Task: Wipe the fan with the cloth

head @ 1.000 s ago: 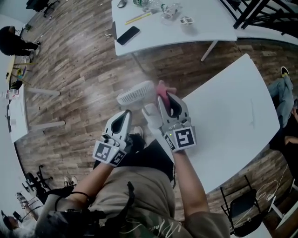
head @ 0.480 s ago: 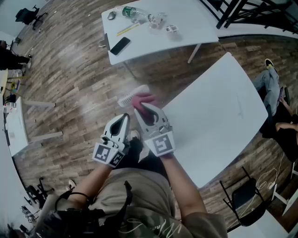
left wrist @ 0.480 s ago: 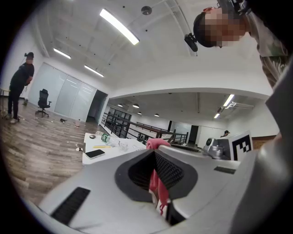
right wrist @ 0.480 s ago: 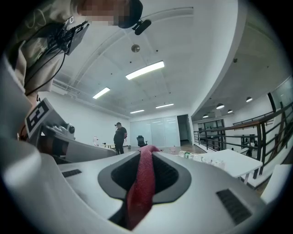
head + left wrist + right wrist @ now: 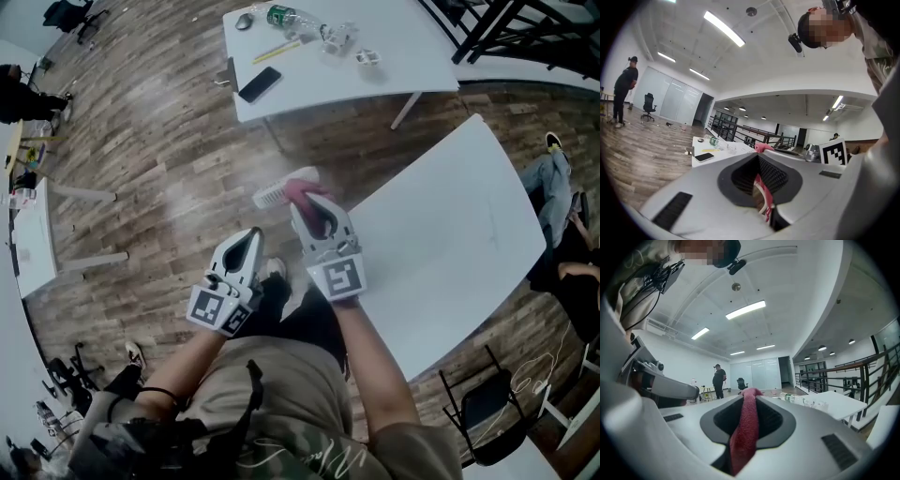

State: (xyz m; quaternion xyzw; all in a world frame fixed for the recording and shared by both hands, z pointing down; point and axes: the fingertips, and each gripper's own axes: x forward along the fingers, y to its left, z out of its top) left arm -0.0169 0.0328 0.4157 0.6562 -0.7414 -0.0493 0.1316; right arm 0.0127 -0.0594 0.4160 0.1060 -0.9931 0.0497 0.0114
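While the slatted white fan hangs just off the left edge of the big white table, over wood-plank floor with open room away from that edge, the left gripper is clenched on a thin pink-and-white piece that seems to be the fan's near end. At that same table edge the right gripper pinches a soft, nubbly pink-red cloth, a folded band between its ribbed dark pads, lying over the fan's end nearer the table. A second smooth white table stands well beyond, across a strip of floor.
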